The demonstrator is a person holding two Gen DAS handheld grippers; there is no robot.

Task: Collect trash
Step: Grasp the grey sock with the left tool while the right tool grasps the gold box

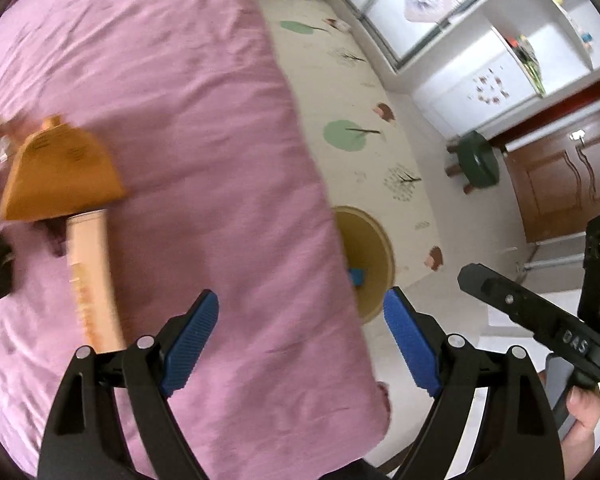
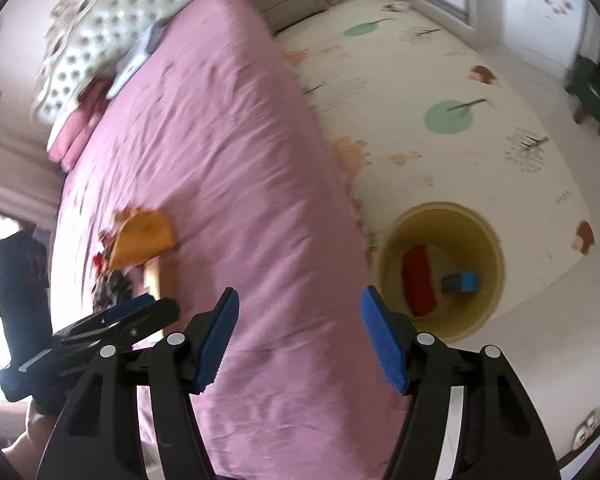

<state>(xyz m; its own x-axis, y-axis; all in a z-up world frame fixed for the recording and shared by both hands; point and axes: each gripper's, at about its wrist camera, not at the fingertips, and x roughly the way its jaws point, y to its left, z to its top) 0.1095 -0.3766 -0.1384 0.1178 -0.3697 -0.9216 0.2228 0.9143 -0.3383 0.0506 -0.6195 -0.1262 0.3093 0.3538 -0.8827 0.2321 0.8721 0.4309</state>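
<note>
My left gripper (image 1: pixel 300 340) and right gripper (image 2: pixel 298 338) hung spread and empty over the bed (image 1: pixel 160 80). Best to pinch the tube (image 1: pixel 94 280) mid-length, then drop it in the bin (image 2: pixel 488 240).

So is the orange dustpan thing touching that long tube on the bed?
Cannot tell. In the left wrist view the orange dustpan overlaps the top of the long tube on the pink bed, but blur hides whether it rests on it.
</note>
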